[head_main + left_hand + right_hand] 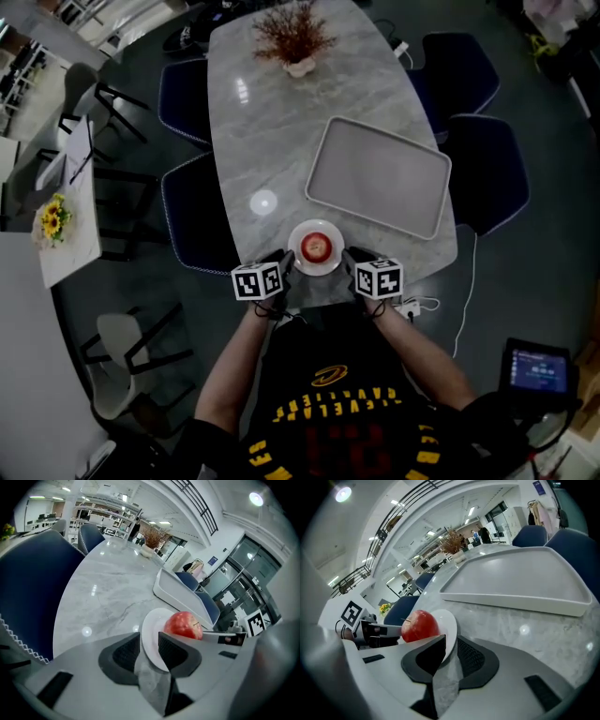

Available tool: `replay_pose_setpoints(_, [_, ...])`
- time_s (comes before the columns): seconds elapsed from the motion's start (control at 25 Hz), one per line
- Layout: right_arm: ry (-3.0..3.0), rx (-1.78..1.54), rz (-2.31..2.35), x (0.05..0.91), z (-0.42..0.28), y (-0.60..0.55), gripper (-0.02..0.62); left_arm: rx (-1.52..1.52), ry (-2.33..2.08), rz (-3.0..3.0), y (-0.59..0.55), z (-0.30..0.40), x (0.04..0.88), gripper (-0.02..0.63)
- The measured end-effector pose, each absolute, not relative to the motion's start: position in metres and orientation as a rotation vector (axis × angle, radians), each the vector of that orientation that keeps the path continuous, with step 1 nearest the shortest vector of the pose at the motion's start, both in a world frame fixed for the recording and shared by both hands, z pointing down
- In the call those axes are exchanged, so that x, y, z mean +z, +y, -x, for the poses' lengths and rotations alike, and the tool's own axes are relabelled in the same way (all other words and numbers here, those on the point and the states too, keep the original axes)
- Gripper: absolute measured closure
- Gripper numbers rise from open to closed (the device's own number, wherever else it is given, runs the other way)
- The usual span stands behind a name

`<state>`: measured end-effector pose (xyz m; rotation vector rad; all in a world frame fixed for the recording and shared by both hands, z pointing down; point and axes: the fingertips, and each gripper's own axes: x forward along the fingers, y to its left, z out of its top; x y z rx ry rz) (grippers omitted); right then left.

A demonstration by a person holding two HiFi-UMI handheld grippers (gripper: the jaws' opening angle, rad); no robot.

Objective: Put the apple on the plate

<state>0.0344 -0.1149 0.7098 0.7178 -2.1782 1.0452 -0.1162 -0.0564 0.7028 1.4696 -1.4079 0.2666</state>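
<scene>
A red apple [316, 247] sits in the middle of a small white plate [302, 231] at the near edge of the marble table [253, 141]. My left gripper [287, 260] straddles the plate's left rim, and my right gripper [348, 259] straddles its right rim. In the left gripper view the plate [151, 634] stands edge-on between the dark pads of that gripper [149, 651], with the apple [183, 624] just beyond. The right gripper view mirrors this: plate [449, 625], apple [420, 625], gripper [451, 654]. Both pairs of jaws stand close on the rim.
A large empty white tray [375, 178] lies just behind the plate on the right. A vase of dried plants [295, 42] stands at the table's far end. Dark blue chairs [192, 220] line both long sides. A cable [466, 291] hangs off the near right corner.
</scene>
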Motion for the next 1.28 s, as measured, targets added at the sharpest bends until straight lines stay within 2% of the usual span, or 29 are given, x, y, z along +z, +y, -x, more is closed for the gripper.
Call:
replay_pose_setpoints(0.56, [-2.088,1.225,-0.76,0.733,-0.025,-0.108,0.53,0.334,-1.293,-1.459,-0.062,0.108,0.73,0.499])
replay_pose_setpoints(0.64, [-2.08,1.275,-0.779,0.734,-0.027,-0.11,0.536,0.301,-1.275,-1.437,-0.063,0.111,0.731,0.537])
replay_pose_setpoints(0.76, [-2.063,1.365,-0.803,0.732,-0.029,-0.114,0.554,0.226,-1.247,-1.406,-0.067,0.113,0.73,0.552])
replay_pose_setpoints(1.28, [-2.048,1.699,-0.939,0.706,-0.041,-0.094,0.563,0.077,-1.068,-1.464,-0.069,0.112,0.698,0.571])
